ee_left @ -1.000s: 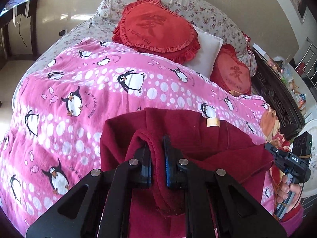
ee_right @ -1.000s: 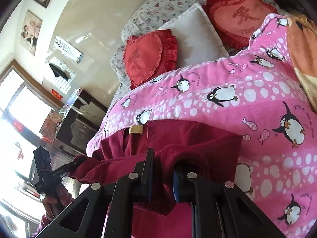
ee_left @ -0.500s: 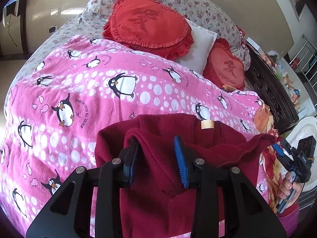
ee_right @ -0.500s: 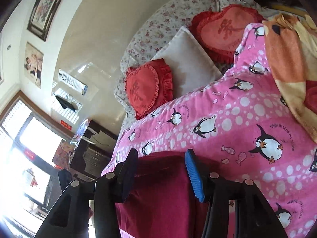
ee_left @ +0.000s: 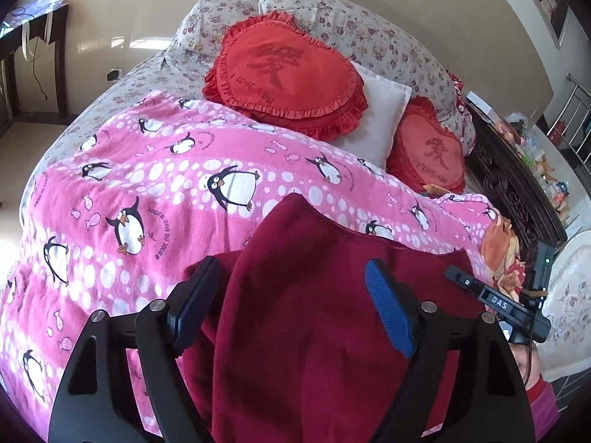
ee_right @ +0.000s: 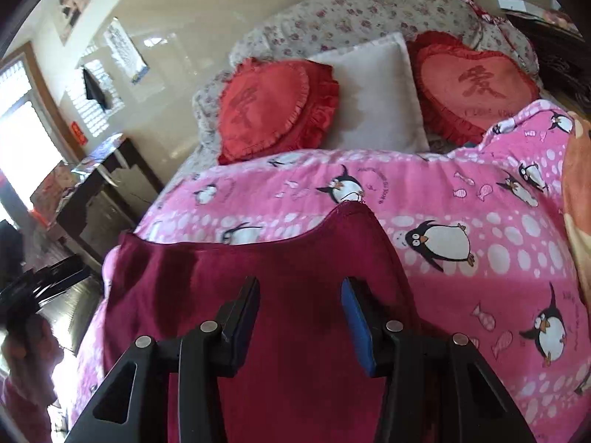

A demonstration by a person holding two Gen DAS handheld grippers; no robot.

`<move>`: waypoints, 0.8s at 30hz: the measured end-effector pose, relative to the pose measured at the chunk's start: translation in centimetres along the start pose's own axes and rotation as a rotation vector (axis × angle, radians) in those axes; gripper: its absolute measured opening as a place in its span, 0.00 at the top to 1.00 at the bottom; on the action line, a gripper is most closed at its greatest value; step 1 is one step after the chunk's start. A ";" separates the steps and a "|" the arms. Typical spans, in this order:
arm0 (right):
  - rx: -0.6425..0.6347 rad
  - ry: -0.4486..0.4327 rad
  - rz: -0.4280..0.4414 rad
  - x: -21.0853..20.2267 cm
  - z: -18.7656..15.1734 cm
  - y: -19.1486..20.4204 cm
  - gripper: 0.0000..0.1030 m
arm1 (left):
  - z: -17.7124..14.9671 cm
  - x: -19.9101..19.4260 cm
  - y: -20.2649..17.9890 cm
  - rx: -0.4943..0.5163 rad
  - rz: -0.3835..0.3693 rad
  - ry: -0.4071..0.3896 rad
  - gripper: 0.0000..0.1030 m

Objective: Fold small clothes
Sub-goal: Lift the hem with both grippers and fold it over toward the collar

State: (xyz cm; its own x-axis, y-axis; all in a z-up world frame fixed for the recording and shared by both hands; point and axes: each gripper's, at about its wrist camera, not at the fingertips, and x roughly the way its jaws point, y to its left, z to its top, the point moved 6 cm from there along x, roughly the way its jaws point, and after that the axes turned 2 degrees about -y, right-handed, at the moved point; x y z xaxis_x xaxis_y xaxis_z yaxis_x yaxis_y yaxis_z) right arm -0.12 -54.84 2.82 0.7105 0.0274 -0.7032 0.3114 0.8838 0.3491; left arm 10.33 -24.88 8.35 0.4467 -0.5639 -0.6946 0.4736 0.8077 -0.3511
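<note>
A dark red fleece garment (ee_left: 314, 313) lies folded on the pink penguin blanket (ee_left: 129, 192) near the bed's front edge. It also shows in the right wrist view (ee_right: 258, 277). My left gripper (ee_left: 291, 306) is open, its blue-padded jaws spread over the garment and holding nothing. My right gripper (ee_right: 299, 313) is open too, above the garment's right part, empty. The right gripper's body (ee_left: 509, 306) shows at the right edge of the left wrist view.
Two red heart cushions (ee_left: 288, 77) (ee_left: 428, 151) and a white pillow (ee_left: 376, 125) lean on floral pillows at the head of the bed. An orange cloth (ee_right: 580, 192) lies at the blanket's right. A dark carved cabinet (ee_left: 517, 192) stands right, a dark desk (ee_right: 99, 192) left.
Both grippers were shut on folds of the red garment a second ago. They have opened, let it go and pulled back. The garment now lies flat with its fold laid over.
</note>
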 end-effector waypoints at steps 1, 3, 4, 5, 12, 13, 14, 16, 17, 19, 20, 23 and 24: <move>0.015 0.022 -0.012 1.1 0.1 -0.5 0.57 | -0.2 0.7 0.0 -0.007 0.007 0.012 0.22; -0.004 0.015 -0.035 1.4 0.2 -0.5 0.57 | -0.8 2.4 0.1 -0.002 0.045 0.039 0.22; -0.023 0.008 -0.044 1.0 0.4 -0.2 0.57 | -1.0 3.3 0.2 0.011 0.075 0.047 0.22; -0.047 -0.003 -0.054 0.3 0.4 0.2 0.57 | -1.1 4.0 0.4 0.022 0.102 0.050 0.22; -0.149 -0.085 -0.145 -4.5 -1.4 0.4 0.54 | -1.8 7.0 2.3 -0.008 0.171 0.061 0.22; -0.149 -0.071 -0.179 -3.9 -1.6 -0.4 0.54 | -1.8 7.3 2.3 -0.003 0.177 0.057 0.22; -0.138 -0.037 -0.206 -2.7 -1.9 -1.4 0.54 | -1.8 7.5 2.3 0.007 0.185 0.052 0.22; -0.105 0.003 -0.224 -0.8 -2.2 -2.8 0.49 | -1.8 7.8 2.1 0.032 0.205 0.049 0.22; -0.081 0.001 -0.205 -0.3 -2.3 -3.2 0.46 | -1.8 7.9 2.0 0.040 0.214 0.051 0.22; -0.051 -0.006 -0.189 -0.4 -2.0 -3.5 0.45 | -1.7 7.9 2.0 0.041 0.218 0.052 0.22; -0.049 -0.011 -0.190 -0.9 -1.8 -3.4 0.45 | -1.7 7.7 2.0 0.038 0.216 0.054 0.22; -0.055 -0.054 -0.184 -3.3 -1.6 -2.2 0.45 | -1.7 7.1 2.0 0.036 0.209 0.056 0.22; -0.061 -0.067 -0.177 -4.1 -1.6 -1.7 0.45 | -1.8 6.8 2.0 0.038 0.209 0.056 0.22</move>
State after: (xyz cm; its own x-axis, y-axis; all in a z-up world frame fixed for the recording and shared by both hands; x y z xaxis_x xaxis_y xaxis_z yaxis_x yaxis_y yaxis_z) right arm -4.54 -55.68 4.12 0.6893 -0.1606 -0.7065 0.3979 0.8988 0.1838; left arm 12.97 -26.83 1.79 0.4957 -0.3737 -0.7840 0.4039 0.8983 -0.1728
